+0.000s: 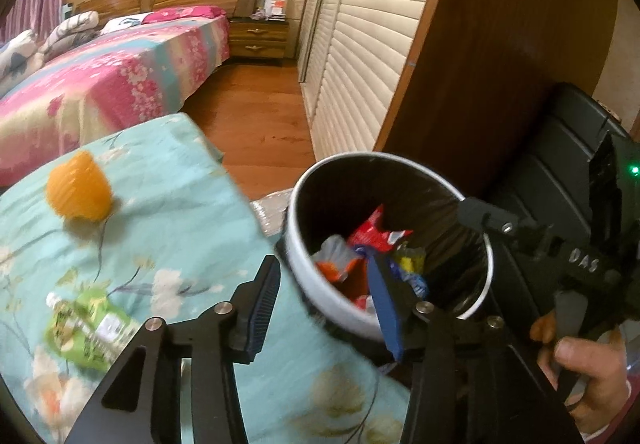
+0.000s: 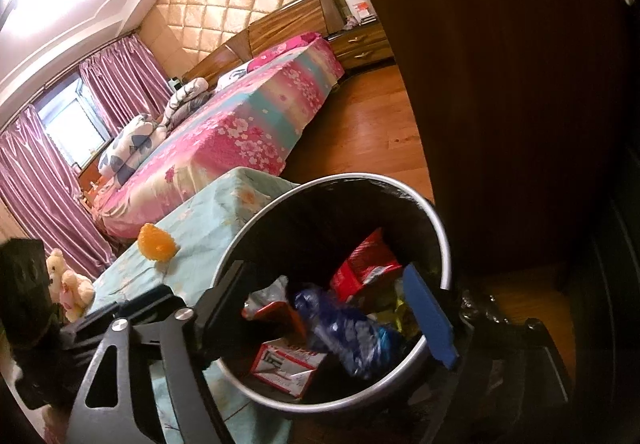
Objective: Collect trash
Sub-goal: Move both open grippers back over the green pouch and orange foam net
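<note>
Both grippers [image 1: 324, 296] [image 2: 332, 308] gape over trash bin [image 2: 440, 228].

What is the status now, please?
Both grippers open, empty: left, right over the bin. Wrappers inside. Green bottle and orange cup remain on the cloth.

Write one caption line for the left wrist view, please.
Open left tongs hover beside the trash bin; green pouch and orange cup remain on the cloth.
</note>
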### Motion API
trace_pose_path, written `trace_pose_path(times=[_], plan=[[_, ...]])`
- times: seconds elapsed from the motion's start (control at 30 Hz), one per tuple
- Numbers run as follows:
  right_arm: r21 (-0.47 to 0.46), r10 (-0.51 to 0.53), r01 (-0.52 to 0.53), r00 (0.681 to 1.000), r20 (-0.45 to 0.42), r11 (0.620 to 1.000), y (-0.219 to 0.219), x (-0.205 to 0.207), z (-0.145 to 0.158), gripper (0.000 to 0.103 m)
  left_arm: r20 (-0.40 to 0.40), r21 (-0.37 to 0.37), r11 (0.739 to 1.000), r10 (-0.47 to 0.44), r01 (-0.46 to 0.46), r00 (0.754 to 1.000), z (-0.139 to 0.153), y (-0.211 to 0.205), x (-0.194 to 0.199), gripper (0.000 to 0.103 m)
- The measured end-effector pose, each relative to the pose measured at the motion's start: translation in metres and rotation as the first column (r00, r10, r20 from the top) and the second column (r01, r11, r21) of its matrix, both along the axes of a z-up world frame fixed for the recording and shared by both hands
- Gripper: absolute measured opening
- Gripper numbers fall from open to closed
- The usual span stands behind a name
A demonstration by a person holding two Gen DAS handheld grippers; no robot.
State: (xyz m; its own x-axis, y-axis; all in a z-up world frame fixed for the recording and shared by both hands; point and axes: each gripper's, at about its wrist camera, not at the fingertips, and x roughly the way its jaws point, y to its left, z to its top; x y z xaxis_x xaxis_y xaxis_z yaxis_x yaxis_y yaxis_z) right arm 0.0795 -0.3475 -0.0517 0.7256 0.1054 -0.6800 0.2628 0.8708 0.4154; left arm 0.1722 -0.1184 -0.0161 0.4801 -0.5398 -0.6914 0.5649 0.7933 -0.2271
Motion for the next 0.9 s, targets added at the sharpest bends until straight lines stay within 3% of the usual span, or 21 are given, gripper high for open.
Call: trace_pose_path(times=[0.43,0.9], plan=[[0.018,0.054,-0.054,0.998,0.025,0.998,0.037,-0.003,0.001,0.085,-0.060,-0.016,0.994,0.111,-0.113,0.992,-0.009,0.079,-0.020,0.047],[0.010,0.207,-0.207,0.978,0.038,0.978,0.109,0.015,0.001,0.087,-0.069,-0.029,0.967,0.250,-0.252,0.966,-0.002,0.157,-0.039,0.051]])
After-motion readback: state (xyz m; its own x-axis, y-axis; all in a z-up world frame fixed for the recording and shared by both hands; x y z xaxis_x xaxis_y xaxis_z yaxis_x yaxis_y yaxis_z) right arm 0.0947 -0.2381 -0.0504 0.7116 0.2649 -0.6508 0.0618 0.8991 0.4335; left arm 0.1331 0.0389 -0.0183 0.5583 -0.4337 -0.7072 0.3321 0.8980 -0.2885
